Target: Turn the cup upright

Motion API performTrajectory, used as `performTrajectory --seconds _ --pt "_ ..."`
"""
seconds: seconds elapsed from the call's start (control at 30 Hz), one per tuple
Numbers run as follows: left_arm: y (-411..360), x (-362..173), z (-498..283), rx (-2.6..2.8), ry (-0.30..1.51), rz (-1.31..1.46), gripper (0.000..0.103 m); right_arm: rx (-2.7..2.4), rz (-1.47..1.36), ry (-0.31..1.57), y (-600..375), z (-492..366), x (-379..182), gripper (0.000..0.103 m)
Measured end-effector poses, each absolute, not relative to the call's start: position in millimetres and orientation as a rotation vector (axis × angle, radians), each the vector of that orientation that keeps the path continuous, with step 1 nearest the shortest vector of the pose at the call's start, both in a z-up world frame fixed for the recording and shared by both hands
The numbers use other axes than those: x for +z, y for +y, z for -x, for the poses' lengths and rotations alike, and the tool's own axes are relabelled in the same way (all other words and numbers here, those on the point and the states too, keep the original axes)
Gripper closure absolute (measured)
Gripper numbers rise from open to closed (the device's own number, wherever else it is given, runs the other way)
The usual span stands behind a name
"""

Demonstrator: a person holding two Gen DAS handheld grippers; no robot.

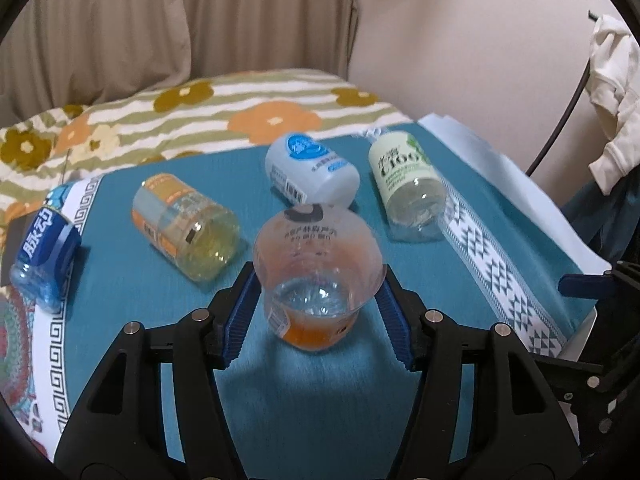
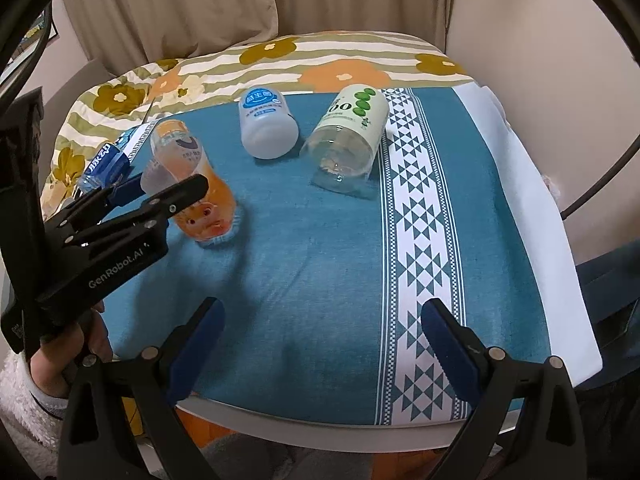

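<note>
A clear cut-bottle cup with an orange label (image 1: 316,276) stands on its base on the teal cloth, open mouth up, tilted slightly. My left gripper (image 1: 316,292) has a blue pad on each side of its rim and is shut on it. The right wrist view shows the same cup (image 2: 200,196) with the left gripper (image 2: 160,196) around its upper part. My right gripper (image 2: 320,344) is open and empty, low over the near edge of the cloth, well right of the cup.
Other cut-bottle cups lie on their sides: a blue one (image 1: 42,258) far left, a yellow-orange one (image 1: 186,226), a white-blue one (image 1: 310,170) and a green-white one (image 1: 408,188). A teal cloth (image 2: 320,240) covers the surface; a floral blanket (image 1: 200,116) lies behind.
</note>
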State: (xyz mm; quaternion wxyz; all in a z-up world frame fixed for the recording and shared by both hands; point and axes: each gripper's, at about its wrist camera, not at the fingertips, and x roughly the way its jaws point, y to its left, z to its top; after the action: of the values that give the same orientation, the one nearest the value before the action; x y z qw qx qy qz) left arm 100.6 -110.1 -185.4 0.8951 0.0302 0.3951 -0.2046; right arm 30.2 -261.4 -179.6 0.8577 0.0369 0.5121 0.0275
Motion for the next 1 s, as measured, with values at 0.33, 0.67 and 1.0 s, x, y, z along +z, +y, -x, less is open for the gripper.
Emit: performTrajectory --seconds 0.33,0.67,1.0 --pt "-99 -153 -88 -0.397 0.812 -0.063 0.025 0.058 -0.088 1.026 -258 -23 -159 0.005" --pt "-59 -54 -54 -0.278 0.796 -0.021 0.011 0.066 -0.073 0.919 -244 -23 -80 0.005" --pt "-29 -15 -19 -0.159 0.794 0.037 0.0 -0.002 -0.034 0.877 -243 -14 -44 0.005"
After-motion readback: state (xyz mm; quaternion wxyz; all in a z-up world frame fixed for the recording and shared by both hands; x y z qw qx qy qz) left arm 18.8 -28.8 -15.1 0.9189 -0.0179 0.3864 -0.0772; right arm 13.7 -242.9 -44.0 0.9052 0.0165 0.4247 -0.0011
